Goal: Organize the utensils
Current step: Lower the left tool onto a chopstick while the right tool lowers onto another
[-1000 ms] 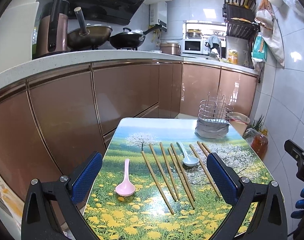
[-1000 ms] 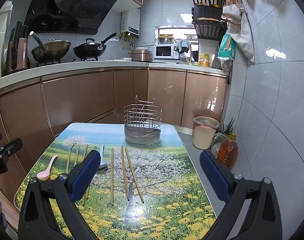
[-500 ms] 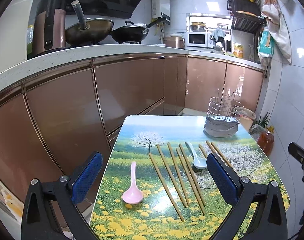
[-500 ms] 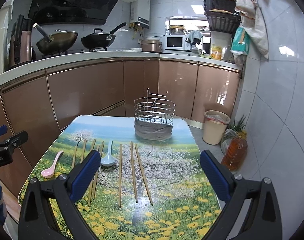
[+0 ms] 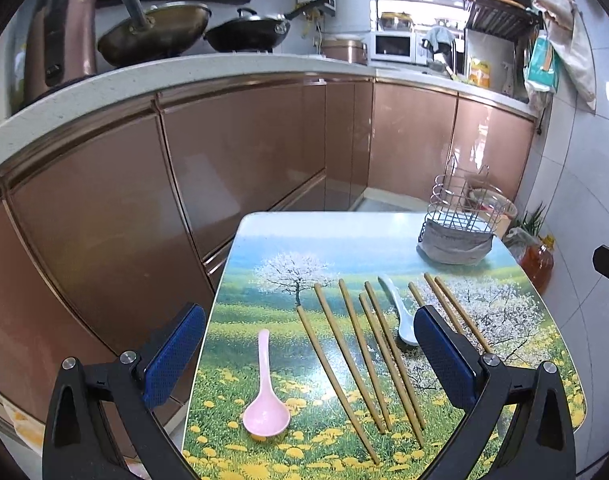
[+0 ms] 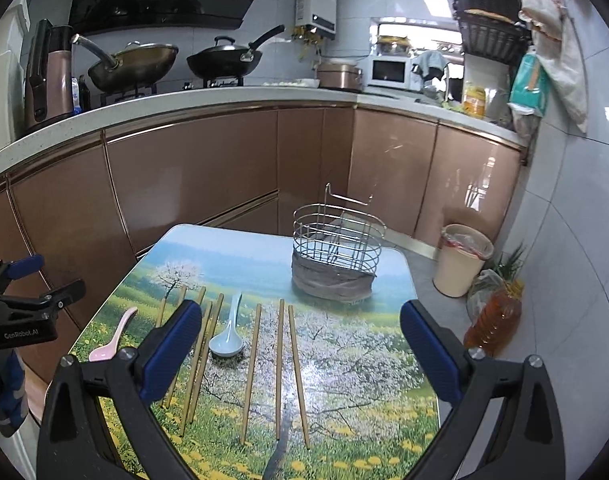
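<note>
— So, how many things lie on the table (image 6: 344, 360)?

— I count two spoons. The pink spoon (image 5: 265, 404) lies at the left end, and the pale blue spoon (image 6: 226, 338) lies in the middle of the sticks.

— And the chopsticks (image 5: 356, 354)?

— Eight. In the right camera, five lie left of the blue spoon and three lie right of it (image 6: 278, 364). All lie flat, side by side, and point toward the far end.

— Is there a holder?

— Yes, one wire holder (image 6: 338, 246) stands on the far right part of the table, on a grey base. I see no spoon or stick in it.

— What do the grippers do?

— The left gripper (image 5: 308, 356) hangs over the near left part with its jaws wide apart, holding nothing. The right gripper (image 6: 300, 350) hangs over the near right part, jaws wide apart too, and empty.

— What is the table like?

— It has a picture of white trees and yellow flowers.

— And the room?

— It is a kitchen with brown cabinets (image 6: 208, 176), two woks on the stove, one microwave (image 6: 388, 73), one bin (image 6: 462, 260) and one bottle of oil (image 6: 494, 322) on the floor.
</note>
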`<action>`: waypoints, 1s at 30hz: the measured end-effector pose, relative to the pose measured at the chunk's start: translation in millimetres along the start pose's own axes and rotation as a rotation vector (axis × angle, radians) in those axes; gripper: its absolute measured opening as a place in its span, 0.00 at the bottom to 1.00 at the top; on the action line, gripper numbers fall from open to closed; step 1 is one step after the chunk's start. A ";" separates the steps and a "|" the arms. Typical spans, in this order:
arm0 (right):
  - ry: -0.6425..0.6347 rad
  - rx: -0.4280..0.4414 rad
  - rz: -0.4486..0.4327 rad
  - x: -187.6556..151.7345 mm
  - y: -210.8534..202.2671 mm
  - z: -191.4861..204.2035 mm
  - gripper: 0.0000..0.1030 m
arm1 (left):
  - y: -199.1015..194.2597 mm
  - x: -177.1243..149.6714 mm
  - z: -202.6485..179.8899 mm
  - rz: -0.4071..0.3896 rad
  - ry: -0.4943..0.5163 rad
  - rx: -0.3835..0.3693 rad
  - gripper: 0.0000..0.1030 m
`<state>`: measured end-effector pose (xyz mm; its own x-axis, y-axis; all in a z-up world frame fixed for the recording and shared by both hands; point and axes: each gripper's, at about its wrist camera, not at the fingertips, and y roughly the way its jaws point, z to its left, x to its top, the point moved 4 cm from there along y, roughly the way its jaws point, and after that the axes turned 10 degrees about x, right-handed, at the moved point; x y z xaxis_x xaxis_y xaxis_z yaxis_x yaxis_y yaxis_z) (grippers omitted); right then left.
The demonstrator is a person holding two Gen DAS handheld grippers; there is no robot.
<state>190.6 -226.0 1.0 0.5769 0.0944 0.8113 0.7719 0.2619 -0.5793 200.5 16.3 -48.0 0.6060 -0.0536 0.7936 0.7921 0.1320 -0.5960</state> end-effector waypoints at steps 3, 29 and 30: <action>-0.006 0.027 0.036 5.7 13.6 -2.7 0.96 | 11.5 9.5 0.2 0.032 0.013 -0.017 1.00; 0.121 0.322 0.551 -16.1 201.0 -23.4 0.27 | 187.2 12.4 -46.5 0.666 0.000 -0.249 0.41; 0.129 0.323 0.581 -21.8 210.7 -24.7 0.27 | 194.6 9.1 -47.8 0.688 -0.003 -0.244 0.40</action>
<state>347.3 -196.6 -140.7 0.9170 0.1964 0.3472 0.2192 0.4792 -0.8499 363.6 -5.8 -162.6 0.9727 -0.0357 0.2294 0.2255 -0.0897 -0.9701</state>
